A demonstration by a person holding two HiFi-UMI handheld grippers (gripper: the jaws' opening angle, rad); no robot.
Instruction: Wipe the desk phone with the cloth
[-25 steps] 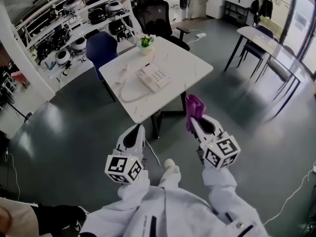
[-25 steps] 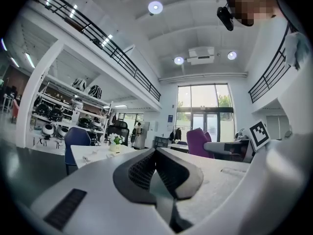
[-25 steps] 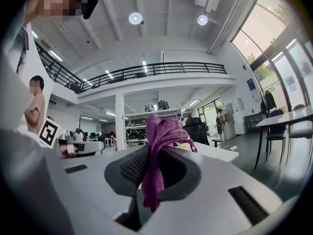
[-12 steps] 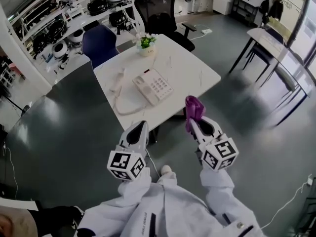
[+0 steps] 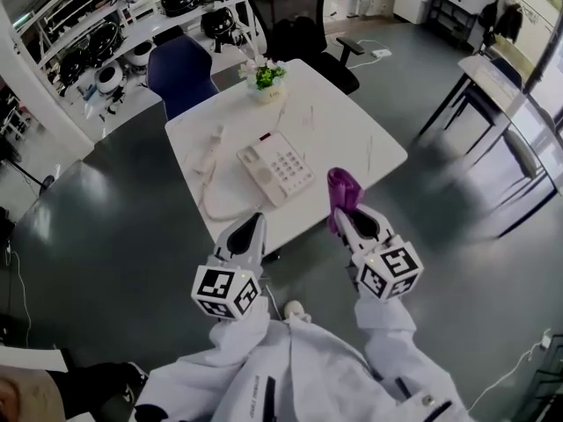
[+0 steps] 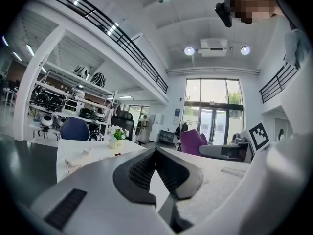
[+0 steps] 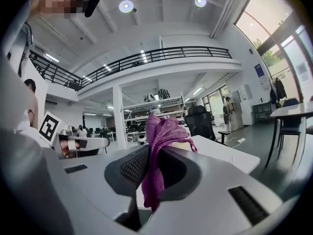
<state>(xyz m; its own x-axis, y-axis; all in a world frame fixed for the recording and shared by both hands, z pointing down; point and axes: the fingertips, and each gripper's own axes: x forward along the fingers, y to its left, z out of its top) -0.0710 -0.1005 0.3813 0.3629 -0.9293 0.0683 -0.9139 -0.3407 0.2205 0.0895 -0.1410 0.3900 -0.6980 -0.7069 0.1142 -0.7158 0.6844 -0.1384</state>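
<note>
A white desk phone [image 5: 276, 167] lies on the white square table [image 5: 352, 139], its cord [image 5: 214, 202] looping to the left. My right gripper [image 5: 341, 214] is shut on a purple cloth [image 5: 343, 192], held near the table's front edge, to the right of the phone. In the right gripper view the cloth [image 7: 159, 151] hangs bunched between the jaws. My left gripper [image 5: 252, 228] is shut and empty, low by the front edge, below the phone. In the left gripper view the jaws [image 6: 155, 153] meet at their tips, with the tabletop [image 6: 93, 153] beyond them.
A small potted plant [image 5: 267, 81] stands at the table's far edge. A blue chair [image 5: 180, 82] and a black office chair [image 5: 295, 20] stand behind the table. Shelves with helmets [image 5: 106, 33] line the back left. Another table [image 5: 519, 95] stands at right.
The table and phone have come closer and lower in the head view as the person walked up. Both grippers keep their pose, the cloth still held.
</note>
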